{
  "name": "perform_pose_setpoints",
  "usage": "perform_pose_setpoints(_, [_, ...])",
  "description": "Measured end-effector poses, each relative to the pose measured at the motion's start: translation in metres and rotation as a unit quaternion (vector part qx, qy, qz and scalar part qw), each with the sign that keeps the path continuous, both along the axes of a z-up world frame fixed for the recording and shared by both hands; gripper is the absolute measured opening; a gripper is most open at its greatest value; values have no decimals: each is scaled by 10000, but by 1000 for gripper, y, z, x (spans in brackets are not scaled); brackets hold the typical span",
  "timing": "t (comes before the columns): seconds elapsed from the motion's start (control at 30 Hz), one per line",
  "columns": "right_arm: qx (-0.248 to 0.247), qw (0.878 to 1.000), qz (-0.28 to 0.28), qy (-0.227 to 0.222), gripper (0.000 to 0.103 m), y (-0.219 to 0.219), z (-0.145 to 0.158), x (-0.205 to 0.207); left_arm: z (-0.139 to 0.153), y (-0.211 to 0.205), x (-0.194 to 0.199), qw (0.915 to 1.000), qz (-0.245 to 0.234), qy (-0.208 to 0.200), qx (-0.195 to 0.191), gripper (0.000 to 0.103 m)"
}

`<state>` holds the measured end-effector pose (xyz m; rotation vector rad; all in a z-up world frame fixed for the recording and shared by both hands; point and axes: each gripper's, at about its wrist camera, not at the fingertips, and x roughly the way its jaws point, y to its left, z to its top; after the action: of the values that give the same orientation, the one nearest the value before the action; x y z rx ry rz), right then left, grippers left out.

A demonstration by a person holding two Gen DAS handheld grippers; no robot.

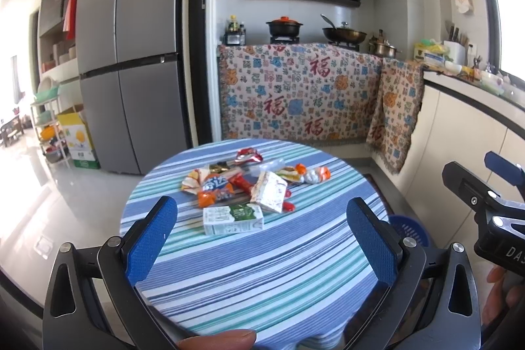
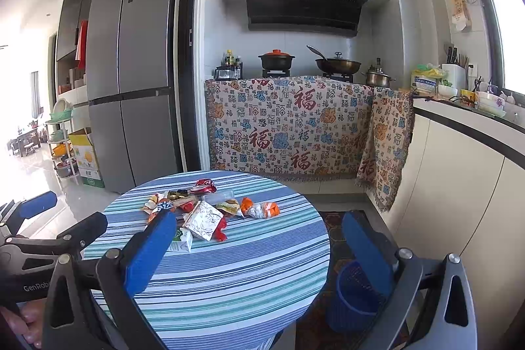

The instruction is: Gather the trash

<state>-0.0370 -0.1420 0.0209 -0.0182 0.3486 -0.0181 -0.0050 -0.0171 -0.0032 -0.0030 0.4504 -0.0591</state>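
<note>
A pile of trash lies on a round table with a blue striped cloth (image 1: 262, 268): a white and green milk carton (image 1: 233, 219), a white patterned box (image 1: 269, 191), an orange and blue snack wrapper (image 1: 215, 186) and several small wrappers (image 1: 305, 174). The pile also shows in the right wrist view (image 2: 203, 218). My left gripper (image 1: 262, 238) is open and empty, just short of the milk carton. My right gripper (image 2: 259, 248) is open and empty, above the table's right side. A blue mesh bin (image 2: 354, 297) stands on the floor right of the table.
A grey fridge (image 2: 131, 81) stands at the back left with a cardboard box (image 2: 87, 156) beside it. A stove counter draped in a patterned cloth (image 2: 288, 127) is behind the table. White cabinets (image 2: 459, 186) run along the right.
</note>
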Motion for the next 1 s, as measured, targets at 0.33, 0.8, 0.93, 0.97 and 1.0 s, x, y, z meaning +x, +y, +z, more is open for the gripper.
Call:
perform_pose_setpoints(0.33, [2,10000,-11,6,103,-2,-4,-2,-1,-2,-1,10000,-5,3,9,103])
perform_pose_setpoints(0.8, [-6,10000,-10,14,103,-1,-4,-2,-5,-7,-2,10000,-25,28,28,103])
perform_pose_setpoints(0.93, [0,10000,-14,36,103,-2,-5,-2,-8,-7,-2,10000,-22,73,17,103])
perform_pose_setpoints(0.97, [1,10000,-12,32,103,-2,-5,-3,-6,-6,1,10000,-25,90,15,103])
perform_pose_setpoints(1.0, [1,10000,-15,33,103,-2,-5,-2,-7,-6,1,10000,-26,94,14,103])
